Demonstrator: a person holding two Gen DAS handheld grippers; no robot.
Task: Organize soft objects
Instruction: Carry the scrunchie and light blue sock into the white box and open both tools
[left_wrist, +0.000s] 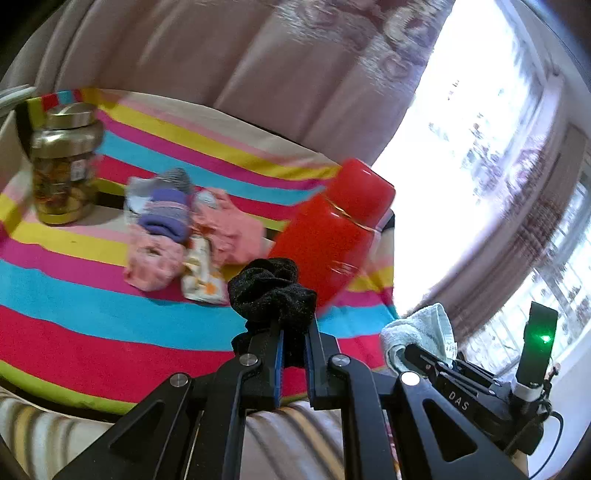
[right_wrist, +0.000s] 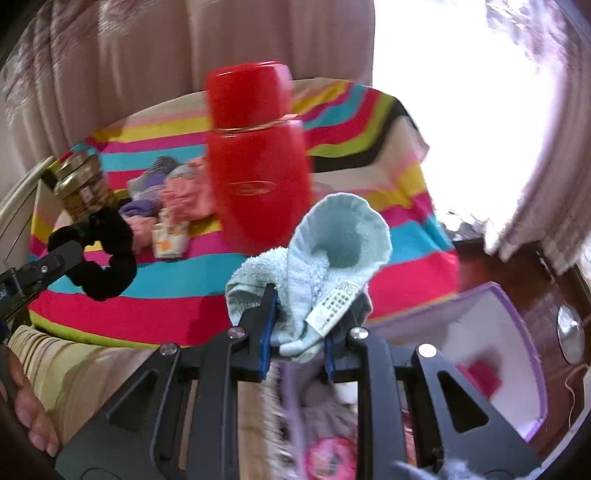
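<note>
Between my two tools and the pile of small clothes (left_wrist: 173, 229) lies a stretch of striped cloth (left_wrist: 74, 295), and the move ahead turns on where each held piece has to go from here.

My left tool (left_wrist: 293, 332) is clenched on a black scrunchie (left_wrist: 271, 291); the fabric bunches up past the tips and bulges above them. My right tool (right_wrist: 299, 325) is clenched on a pale blue towel sock (right_wrist: 325, 254), with its open cuff standing up beyond the tips and a white care label hanging to one side.

Seen from the right wrist, a purple-rimmed box (right_wrist: 513, 321) sits low and to the right, just beside the right tool and off the edge of the striped cloth. I judge it to be the likely bin for these pieces, though the pictures do not settle that. If so, my right tool is clearly the nearer one, and the left would have to cross over.

The pile lies ahead and to the left, nearer my left tool, between a gold-lidded jar (left_wrist: 62, 166) and a red flask (left_wrist: 332, 229). The flask stands close in front of both tools, so any reach toward the pile from the right must go round it. Both views are blurred, so finer detail in the pile is hard to tell.
</note>
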